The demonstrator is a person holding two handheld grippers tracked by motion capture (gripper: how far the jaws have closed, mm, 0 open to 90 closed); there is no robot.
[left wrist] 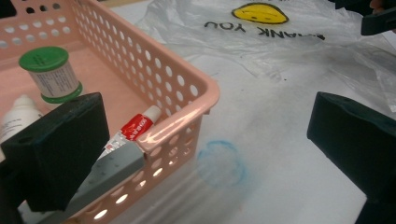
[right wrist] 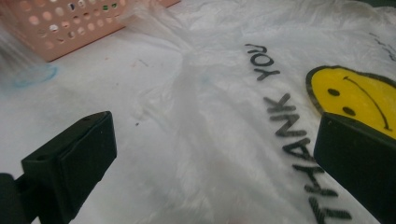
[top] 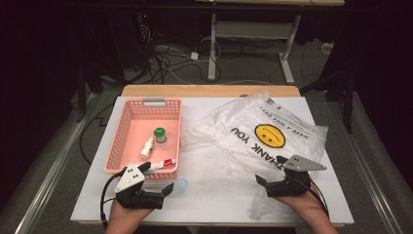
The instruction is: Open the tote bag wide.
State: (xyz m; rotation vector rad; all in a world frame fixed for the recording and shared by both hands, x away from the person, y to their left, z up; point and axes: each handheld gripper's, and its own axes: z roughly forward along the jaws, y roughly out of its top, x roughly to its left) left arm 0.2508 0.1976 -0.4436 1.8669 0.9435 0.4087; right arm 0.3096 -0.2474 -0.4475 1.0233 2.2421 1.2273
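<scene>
both grippers wait open at the near edge of the desk, nothing packed yet.
left gripper [top: 155, 191] and right gripper [top: 272, 184] hold nothing; plastic bag [top: 263, 131] lies flat at right, tube [top: 162, 164], green-capped jar [top: 159, 135] and white bottle [top: 146, 147] remain in the pink basket [top: 127, 117] at left; probably all is left.

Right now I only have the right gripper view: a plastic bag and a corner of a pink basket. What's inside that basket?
Observer: Three things: a green-capped bottle, a white dropper bottle and a red-and-white tube.
Operator: And where's the left tool?
Observer: The left tool is at the near right corner of the basket, with its open jaws to either side of that corner.
</scene>
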